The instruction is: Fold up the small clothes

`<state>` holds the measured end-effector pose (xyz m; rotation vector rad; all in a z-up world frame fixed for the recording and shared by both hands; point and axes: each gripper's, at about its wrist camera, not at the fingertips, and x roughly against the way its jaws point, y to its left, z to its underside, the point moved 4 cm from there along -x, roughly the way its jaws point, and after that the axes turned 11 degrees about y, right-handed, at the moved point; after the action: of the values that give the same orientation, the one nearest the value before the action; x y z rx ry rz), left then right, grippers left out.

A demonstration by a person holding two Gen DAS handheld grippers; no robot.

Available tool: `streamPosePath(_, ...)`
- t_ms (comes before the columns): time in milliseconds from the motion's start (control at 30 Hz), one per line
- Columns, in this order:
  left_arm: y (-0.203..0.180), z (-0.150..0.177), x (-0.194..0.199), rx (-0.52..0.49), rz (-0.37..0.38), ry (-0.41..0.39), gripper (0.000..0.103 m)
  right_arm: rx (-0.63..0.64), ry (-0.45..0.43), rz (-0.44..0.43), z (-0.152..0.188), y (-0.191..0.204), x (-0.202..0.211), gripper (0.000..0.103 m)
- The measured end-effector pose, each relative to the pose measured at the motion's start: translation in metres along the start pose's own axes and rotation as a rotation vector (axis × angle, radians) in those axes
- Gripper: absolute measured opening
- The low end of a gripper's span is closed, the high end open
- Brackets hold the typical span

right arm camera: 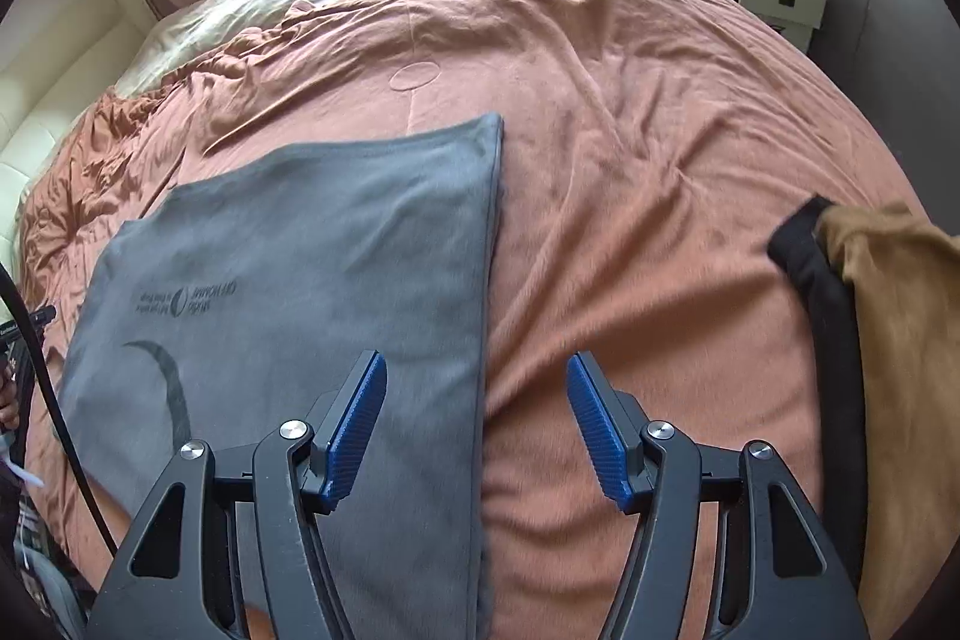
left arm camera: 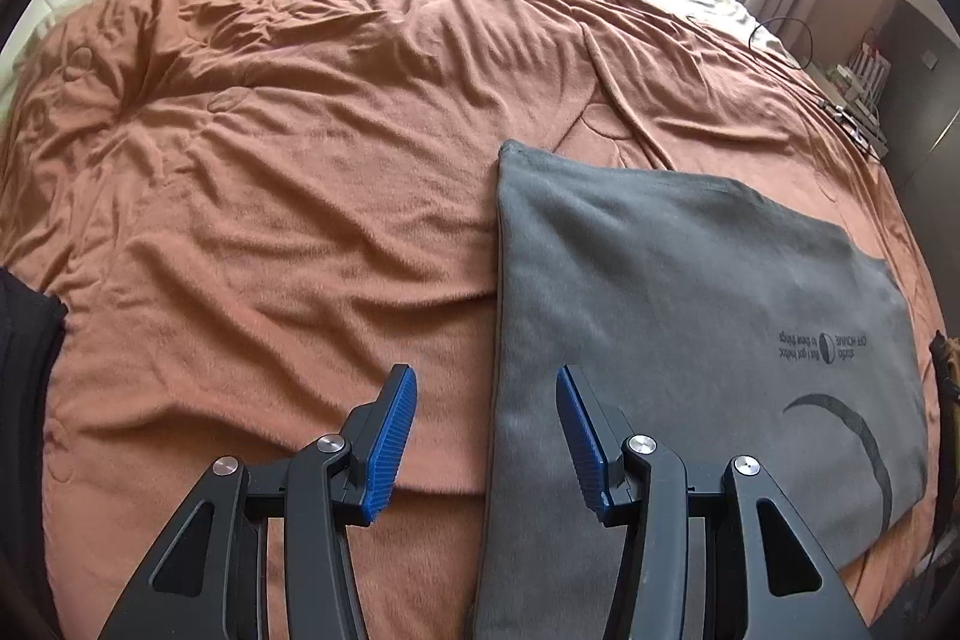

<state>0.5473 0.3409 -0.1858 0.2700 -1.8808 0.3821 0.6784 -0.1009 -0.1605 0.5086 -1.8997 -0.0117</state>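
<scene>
We see the grey garment lying folded and flat on the bed's rust-orange blanket, its printed side up, near the bed's close edge. Our left gripper hangs above the garment's left edge, fingers spread wide and holding nothing. Our right gripper sits over the garment's right edge, fingers likewise wide apart and empty; one blue finger pad is above the grey cloth, the other above bare blanket. A tan and black cloth lies at the bed's right edge, apart from the garment.
</scene>
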Motion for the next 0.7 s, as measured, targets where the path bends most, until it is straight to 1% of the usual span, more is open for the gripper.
streamPosePath(100,0.005,0.022,0.004,0.015,0.031,0.023,0.051,-0.013,0.009,-0.018,0.019,-0.001,0.009,0.061)
streamPosePath(200,0.008,0.044,0.008,0.029,0.042,0.03,0.051,-0.024,0.013,-0.041,0.041,0.0,0.014,0.061)
streamPosePath(267,0.009,0.059,0.009,0.031,0.063,0.039,0.051,-0.034,0.016,-0.05,0.054,-0.002,0.015,0.061)
streamPosePath(333,0.012,0.075,0.009,0.059,0.08,0.045,0.051,-0.065,0.02,-0.069,0.069,-0.008,0.018,0.061)
streamPosePath(500,0.023,0.106,0.009,0.126,0.141,0.057,0.051,-0.152,0.01,-0.162,0.096,-0.021,0.022,0.061)
streamPosePath(600,0.027,0.117,0.017,0.147,0.17,0.027,0.051,-0.212,0.015,-0.238,0.112,-0.031,0.019,0.06)
streamPosePath(700,0.03,0.126,0.024,0.181,0.217,0.017,0.051,-0.26,0.035,-0.303,0.126,-0.038,0.013,0.054)
